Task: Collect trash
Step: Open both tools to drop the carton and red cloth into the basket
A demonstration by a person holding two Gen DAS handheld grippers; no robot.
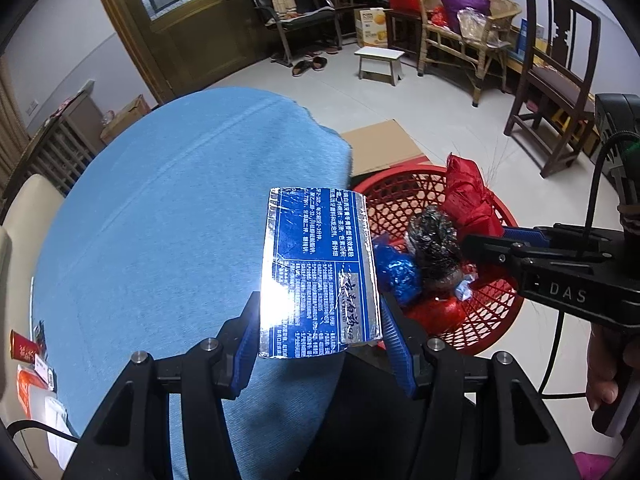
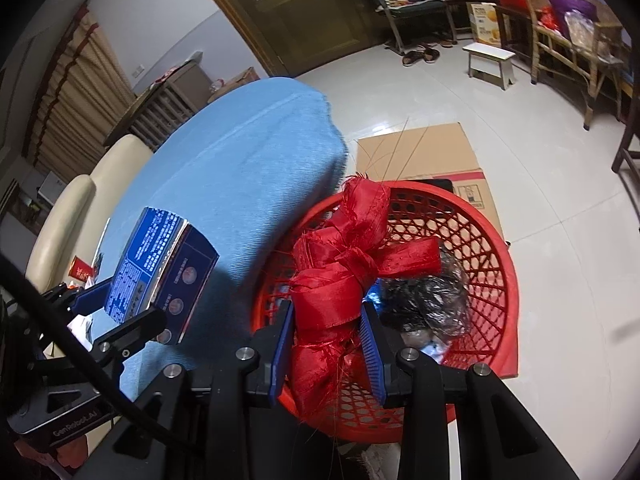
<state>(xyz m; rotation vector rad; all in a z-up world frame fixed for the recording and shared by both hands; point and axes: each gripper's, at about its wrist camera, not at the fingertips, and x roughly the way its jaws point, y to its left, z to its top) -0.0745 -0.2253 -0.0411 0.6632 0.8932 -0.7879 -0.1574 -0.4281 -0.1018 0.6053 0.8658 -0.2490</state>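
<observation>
My left gripper is shut on a shiny blue and silver carton, held over the right edge of the blue-clothed table. The same carton and left gripper show at the left of the right wrist view. My right gripper is shut on a knotted red ribbon bundle, which hangs over the red lattice basket on the floor. In the left wrist view the ribbon sits at the tip of the right gripper. The basket holds a dark crumpled foil ball and a blue foil wad.
Flattened cardboard lies on the tiled floor behind the basket. A cream sofa stands left of the table, with small red packets near it. A white stool, a wicker chair and a dark wooden chair stand farther off.
</observation>
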